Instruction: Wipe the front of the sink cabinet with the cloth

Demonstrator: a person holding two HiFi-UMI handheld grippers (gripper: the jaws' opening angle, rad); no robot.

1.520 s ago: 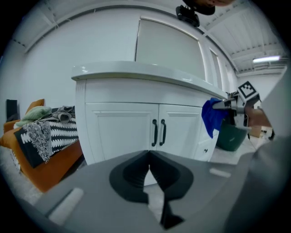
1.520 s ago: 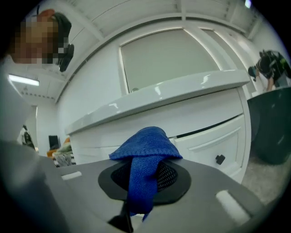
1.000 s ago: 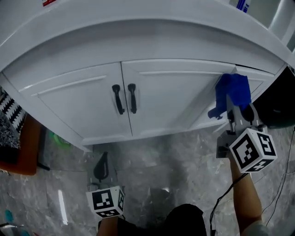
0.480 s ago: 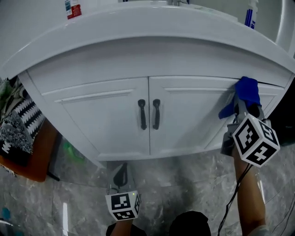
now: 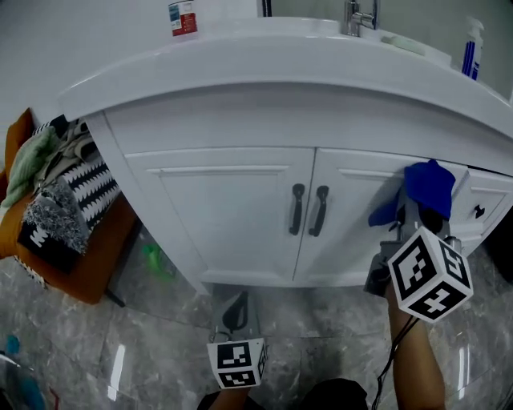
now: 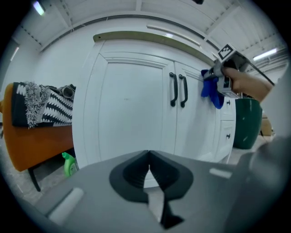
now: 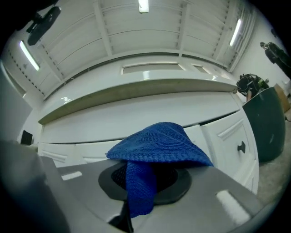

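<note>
R gripper (image 5: 422,215) jaws clamped on blue cloth (image 5: 426,186), cloth against sink cabinet (image 5: 240,208) right door. L gripper (image 5: 234,314) low, jaws together, empty.

Right gripper (image 5: 422,210) high, jaws tight; left gripper (image 5: 235,303) low, jaws together.

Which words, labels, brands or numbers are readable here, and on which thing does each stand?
No text can be read in any view.
The container on the counter, red label: print too blurred.
The spray bottle at the counter's right end: label too small.
The cubes on the left gripper and right gripper: square black-and-white markers, no letters.
The cloth in the right gripper: no print.
</note>
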